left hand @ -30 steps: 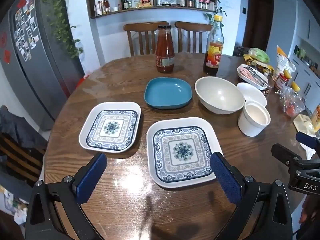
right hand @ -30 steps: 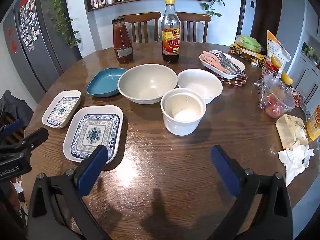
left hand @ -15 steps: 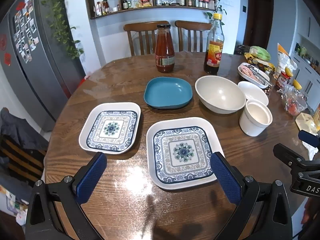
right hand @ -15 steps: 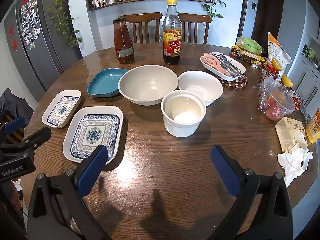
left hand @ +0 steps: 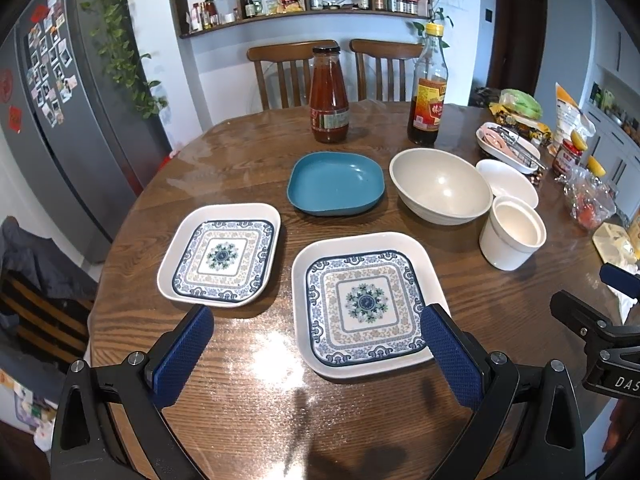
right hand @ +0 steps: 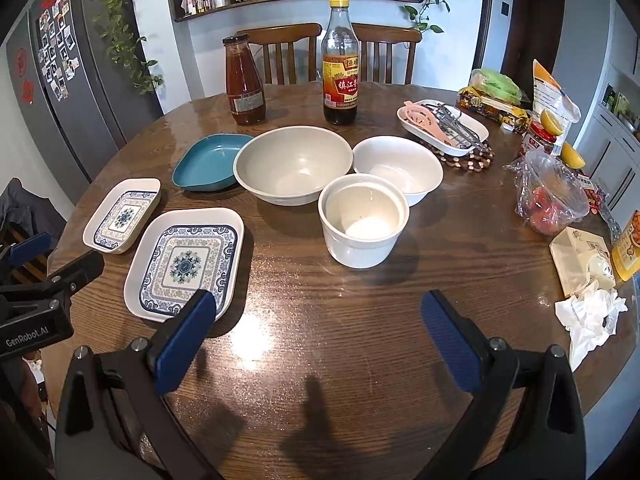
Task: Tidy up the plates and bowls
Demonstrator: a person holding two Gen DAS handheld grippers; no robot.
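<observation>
Red sauce bottle [left hand: 329, 96] and dark vinegar bottle [left hand: 427, 92] upright, apart, near table's [right hand: 360, 344] far edge.

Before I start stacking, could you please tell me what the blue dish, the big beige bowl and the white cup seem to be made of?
The blue dish looks like matte plastic or melamine: flat colour, soft rounded rim, hardly any shine. The big beige bowl seems similar, perhaps a speckled composite, with a dull satin surface. The white cup appears to be glazed ceramic: thick walls, a stepped rim and a glossy highlight inside. None of this is certain from looks alone.
</observation>
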